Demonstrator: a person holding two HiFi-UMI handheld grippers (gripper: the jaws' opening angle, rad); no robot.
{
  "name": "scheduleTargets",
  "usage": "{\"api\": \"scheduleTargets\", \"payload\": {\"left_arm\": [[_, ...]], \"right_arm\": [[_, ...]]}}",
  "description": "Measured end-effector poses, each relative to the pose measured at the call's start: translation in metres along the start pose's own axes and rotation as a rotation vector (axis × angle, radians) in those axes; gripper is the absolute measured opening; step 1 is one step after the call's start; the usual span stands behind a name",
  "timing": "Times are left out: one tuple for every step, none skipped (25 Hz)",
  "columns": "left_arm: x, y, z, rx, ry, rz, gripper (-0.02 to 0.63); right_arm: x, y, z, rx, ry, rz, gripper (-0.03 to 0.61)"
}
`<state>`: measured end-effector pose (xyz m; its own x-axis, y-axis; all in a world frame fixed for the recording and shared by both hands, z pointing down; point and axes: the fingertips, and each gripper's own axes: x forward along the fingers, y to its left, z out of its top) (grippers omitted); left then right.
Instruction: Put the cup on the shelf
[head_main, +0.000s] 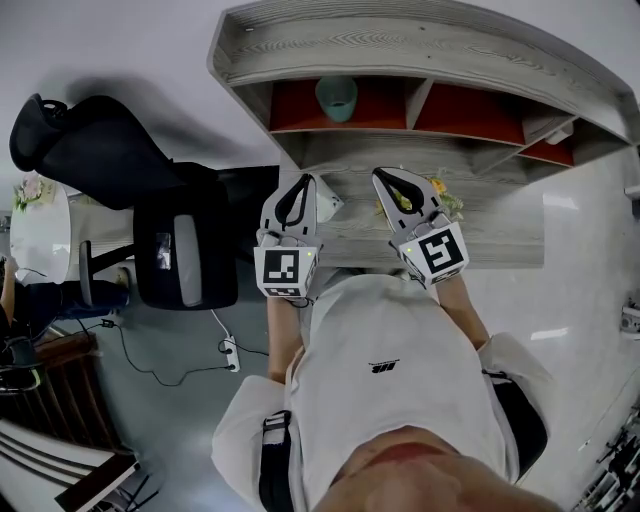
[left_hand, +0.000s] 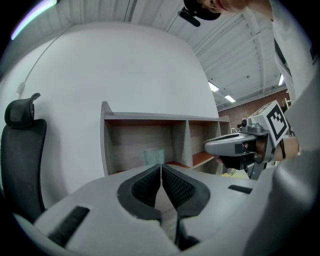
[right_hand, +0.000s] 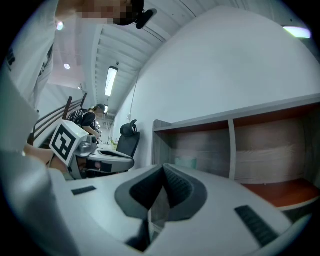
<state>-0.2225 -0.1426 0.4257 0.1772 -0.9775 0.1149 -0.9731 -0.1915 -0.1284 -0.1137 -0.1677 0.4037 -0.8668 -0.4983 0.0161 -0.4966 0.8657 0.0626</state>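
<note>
A pale teal cup stands upright in the left compartment of the grey wooden shelf, on its red-brown floor. It shows faintly in the left gripper view and the right gripper view, just past the jaw tips. My left gripper is shut and empty, its tips below and a little left of the cup, clear of it. My right gripper is shut too, empty, beside the left one. Each gripper sees the other: the right gripper and the left gripper.
The shelf stands on a grey desk with a small yellow-flowered plant. A black office chair is to the left, a power strip with cables on the floor, and a white table at far left.
</note>
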Motion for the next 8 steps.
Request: {"api": "scheduleTargets", "payload": {"left_arm": [[-0.0006, 0.0, 0.0009, 0.003, -0.002, 0.001, 0.035], [-0.0008, -0.0003, 0.0018, 0.006, -0.005, 0.001, 0.035], [-0.0008, -0.0005, 0.0025, 0.008, -0.006, 0.001, 0.035], [-0.0007, -0.0008, 0.0029, 0.009, -0.007, 0.0, 0.035], [-0.0004, -0.0008, 0.0032, 0.009, -0.008, 0.0, 0.035], [-0.0001, -0.0007, 0.0034, 0.009, -0.009, 0.0, 0.035], [0.0002, -0.0006, 0.0037, 0.009, -0.009, -0.001, 0.035], [0.0006, -0.0005, 0.0039, 0.01, -0.01, -0.001, 0.035]], "right_arm": [[0.0007, 0.001, 0.0003, -0.003, -0.001, 0.007, 0.026], [0.0014, 0.0017, 0.0002, -0.004, 0.0, 0.013, 0.026], [0.0019, 0.002, -0.0002, -0.003, 0.001, 0.016, 0.026], [0.0023, 0.0021, -0.0006, -0.001, 0.002, 0.018, 0.026], [0.0028, 0.0022, -0.0008, -0.001, 0.003, 0.019, 0.026], [0.0034, 0.0021, -0.0009, -0.002, 0.004, 0.021, 0.026], [0.0041, 0.002, -0.0009, -0.003, 0.005, 0.022, 0.026], [0.0048, 0.0018, -0.0009, -0.004, 0.005, 0.023, 0.026]]}}
